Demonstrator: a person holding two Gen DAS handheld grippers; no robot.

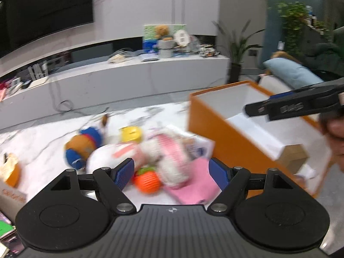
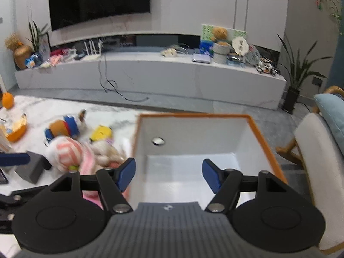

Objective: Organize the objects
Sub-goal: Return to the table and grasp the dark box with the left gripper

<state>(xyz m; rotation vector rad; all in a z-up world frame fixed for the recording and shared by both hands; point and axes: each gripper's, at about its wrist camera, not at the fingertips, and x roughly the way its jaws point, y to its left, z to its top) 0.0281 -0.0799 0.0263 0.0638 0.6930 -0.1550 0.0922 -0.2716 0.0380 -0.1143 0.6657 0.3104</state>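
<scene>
- The left gripper [image 1: 172,172] is seen with its blue-padded jaws spread wide and nothing held between them; it is poised over a heap of toys on a white marbled table [image 1: 43,142].
- Just beyond the jaws, an orange ribbed ball [image 1: 148,182] is seen beside a pink cloth [image 1: 196,183], and a white and pink plush [image 1: 150,150] is lying across both; the heap is blurred.
- Farther off on the left, a blue and orange plush [image 1: 82,146] and a yellow block toy [image 1: 131,134] are found near each other.
- The right gripper [image 2: 168,174] is likewise held wide open and empty, above the open top of an orange box [image 2: 266,142] with white inner walls.
- Inside the box, on the far wall, a round hole [image 2: 158,140] is seen; no toy can be made out on the visible part of its floor.
- The box is placed to the right of the toy heap, its left wall just beside the white and pink plush.
- In the left wrist view, the right gripper is seen from the side over the box's far right part.
- Beyond the table, a long white TV bench [image 2: 150,73] is set under a dark screen [image 2: 99,0].
</scene>
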